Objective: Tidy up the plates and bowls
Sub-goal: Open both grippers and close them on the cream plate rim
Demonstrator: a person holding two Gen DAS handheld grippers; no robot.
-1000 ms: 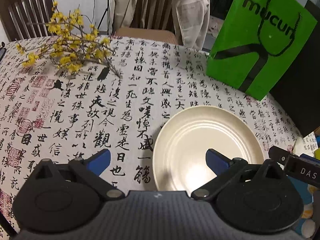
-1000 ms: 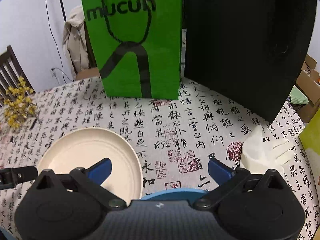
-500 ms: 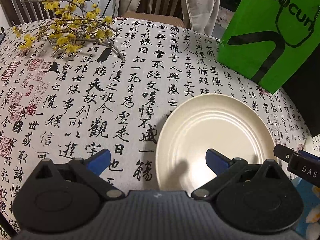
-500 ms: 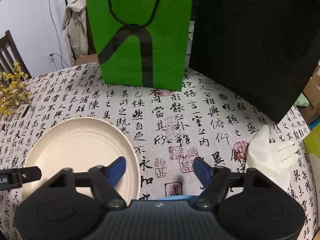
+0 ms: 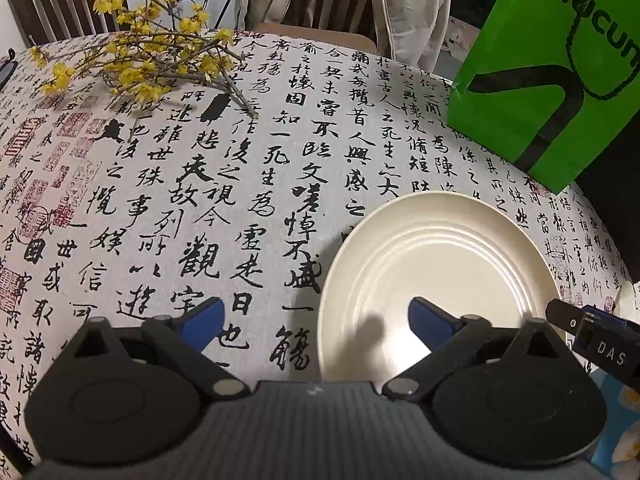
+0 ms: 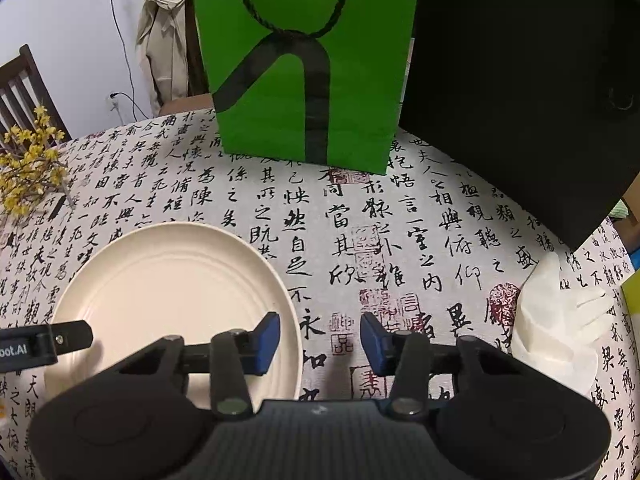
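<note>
Right wrist: gripper (image 6: 320, 338) closing astride plate (image 6: 168, 284) rim.

Cream plate (image 5: 440, 264) with concentric ridges. Desk cloth (image 5: 200, 200) off-white, black calligraphy, red seal stamps. Bag (image 6: 304, 72) bright green with black lettering, black band, dark cord handle. Flower sprig (image 5: 140, 52) yellow on brown twigs. Box (image 6: 520, 80) plain black. Glove (image 6: 560, 320) white. Both claws black with blue pads (image 6: 266, 338).

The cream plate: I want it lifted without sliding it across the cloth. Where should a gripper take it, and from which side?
Probably by the raised rim. The cream plate lies flat and empty, so one finger goes over the near right edge, where the right gripper already straddles it.
</note>
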